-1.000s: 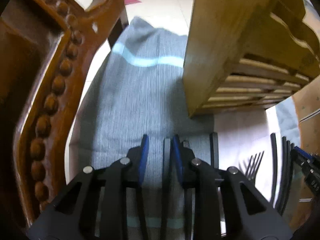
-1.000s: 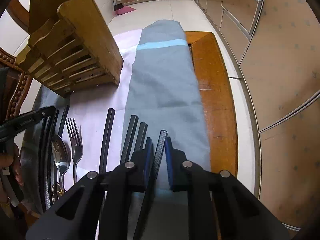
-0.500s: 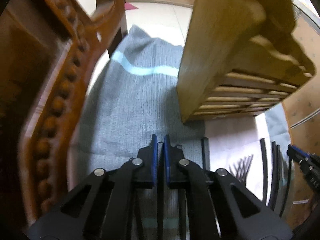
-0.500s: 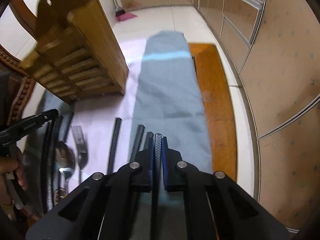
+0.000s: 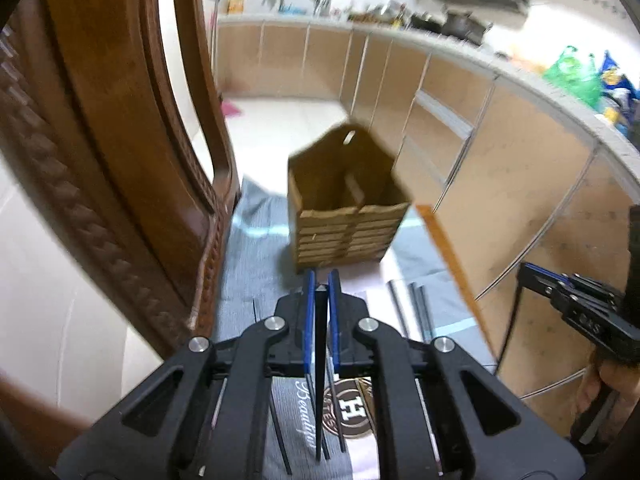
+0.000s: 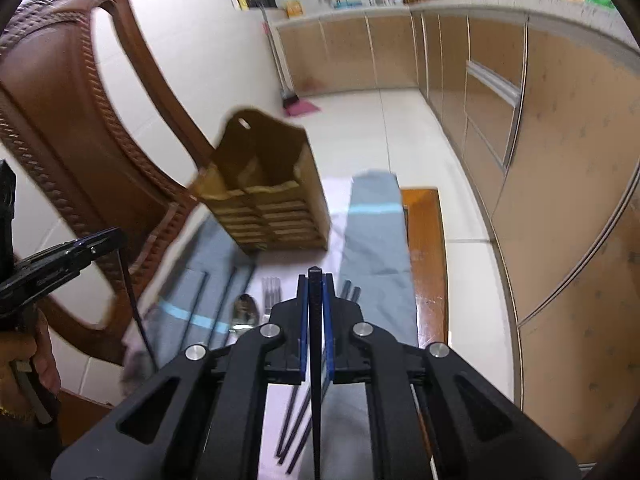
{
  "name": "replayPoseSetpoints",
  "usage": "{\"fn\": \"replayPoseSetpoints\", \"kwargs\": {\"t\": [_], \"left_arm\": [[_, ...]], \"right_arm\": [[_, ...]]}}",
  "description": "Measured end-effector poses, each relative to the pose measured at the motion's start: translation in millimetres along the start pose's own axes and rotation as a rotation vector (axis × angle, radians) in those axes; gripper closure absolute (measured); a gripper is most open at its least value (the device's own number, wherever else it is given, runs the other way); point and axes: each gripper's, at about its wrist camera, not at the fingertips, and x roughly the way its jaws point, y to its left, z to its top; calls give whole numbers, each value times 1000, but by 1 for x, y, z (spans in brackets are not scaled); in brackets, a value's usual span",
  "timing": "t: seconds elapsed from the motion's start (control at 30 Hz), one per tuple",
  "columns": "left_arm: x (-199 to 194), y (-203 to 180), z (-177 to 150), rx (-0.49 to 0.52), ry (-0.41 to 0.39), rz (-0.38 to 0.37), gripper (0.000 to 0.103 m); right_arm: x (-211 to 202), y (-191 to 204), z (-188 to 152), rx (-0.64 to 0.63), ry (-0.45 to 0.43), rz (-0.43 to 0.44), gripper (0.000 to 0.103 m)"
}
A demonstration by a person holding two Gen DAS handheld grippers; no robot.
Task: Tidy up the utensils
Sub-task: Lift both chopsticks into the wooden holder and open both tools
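Between my left gripper [image 5: 321, 280] pads a black chopstick [image 5: 319, 364] is clamped, its length running down out of the jaws toward the table. My right gripper [image 6: 315, 276] is clenched the same way on a second chopstick [image 6: 316, 360], tip just proud of the blue pads. Both are raised above the table.

Below the right gripper: loose chopsticks [image 6: 298, 412] lie on the grey cloth [image 6: 376, 236]. Just beyond, a spoon [image 6: 245, 309] and a fork [image 6: 271, 289] rest side by side on the pale mat, with more dark sticks [image 6: 232, 284] to their left. From the left wrist view, two further sticks [image 5: 418, 304] lie right of my jaws.

Farther on: the wooden utensil holder [image 5: 346, 208] stands upright on the cloth, slatted front toward me, divider visible inside, hanging hole at the top of its back panel. Image blurred there; contents cannot be told.

Left side: carved wooden chair [image 6: 72, 120], beside the table. Far end: tiled floor, cabinets [image 6: 348, 52], cluttered counter.
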Motion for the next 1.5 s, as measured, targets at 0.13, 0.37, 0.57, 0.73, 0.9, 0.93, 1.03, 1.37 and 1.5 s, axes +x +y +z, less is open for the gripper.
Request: {"fn": "replayPoseSetpoints", "kwargs": {"t": [0.13, 0.37, 0.57, 0.73, 0.9, 0.93, 1.03, 1.37, 1.5], "left_arm": [[-54, -13, -2, 27, -81, -18, 97], [-102, -19, 2, 32, -174, -38, 97], [-112, -30, 3, 57, -187, -34, 97], [-106, -35, 2, 77, -173, -29, 97], [-102, -34, 3, 76, -167, -25, 97], [-101, -34, 4, 78, -164, -22, 97], [-99, -32, 3, 77, -164, -22, 97], [-104, -11, 7, 29, -182, -47, 97], [-106, 3, 12, -1, -200, -54, 97]], "right_arm": [[-43, 15, 9, -15, -75, 10, 96], [-102, 41, 19, -36, -223, 23, 96], [-117, 55, 20, -78, -257, 24, 96], [-114, 56, 16, -86, -237, 14, 96], [-105, 57, 13, -92, -219, 7, 96], [-105, 57, 14, -93, -219, 6, 96], [-105, 58, 13, -95, -220, 4, 96], [-103, 77, 47, -128, -276, -12, 96], [-101, 98, 94, -160, -356, -34, 96]]}}
